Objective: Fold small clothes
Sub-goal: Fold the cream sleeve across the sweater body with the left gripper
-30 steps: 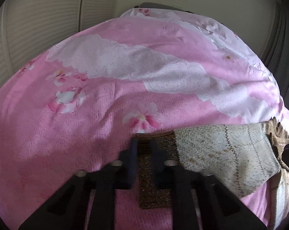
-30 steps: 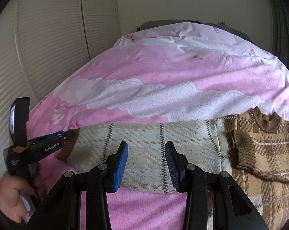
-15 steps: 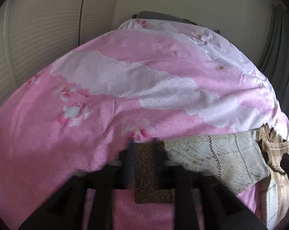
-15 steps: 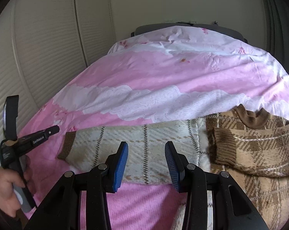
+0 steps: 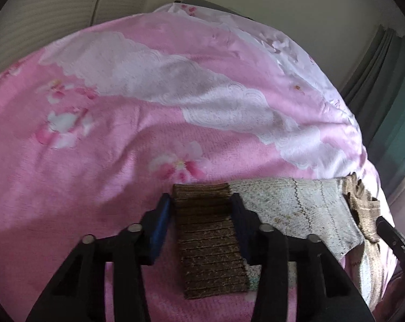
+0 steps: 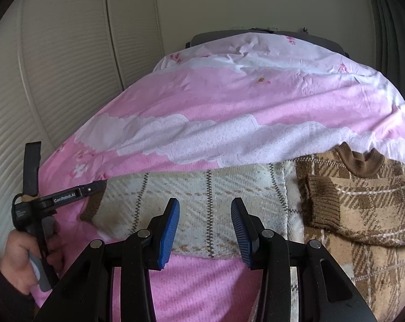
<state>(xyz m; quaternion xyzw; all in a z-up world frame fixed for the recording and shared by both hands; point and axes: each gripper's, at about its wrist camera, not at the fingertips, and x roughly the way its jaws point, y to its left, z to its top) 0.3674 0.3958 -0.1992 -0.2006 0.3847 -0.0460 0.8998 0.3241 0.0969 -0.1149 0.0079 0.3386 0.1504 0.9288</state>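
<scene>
A small brown-and-cream plaid sweater (image 6: 363, 204) lies flat on the pink bedspread (image 6: 229, 107). Its left sleeve (image 6: 202, 196) stretches out to the left, inside out and pale; its brown ribbed cuff (image 5: 207, 230) ends it. My left gripper (image 5: 201, 209) has its jaws apart, one on each side of the cuff, which lies on the bed between them. In the right wrist view the left gripper (image 6: 92, 189) shows at the cuff end. My right gripper (image 6: 205, 214) is open and empty, hovering above the middle of the sleeve. The other sleeve (image 6: 336, 206) lies folded across the chest.
The bed fills both views, with a white lace-print band (image 5: 202, 94) across it. A ribbed cream wardrobe (image 6: 55, 80) stands on the left, and a grey-green curtain (image 5: 390, 107) hangs on the right. A grey headboard (image 6: 256, 33) shows at the far end.
My left gripper's jaws have spread apart around the cuff. The right gripper has pulled back and risen a little, staying open.
</scene>
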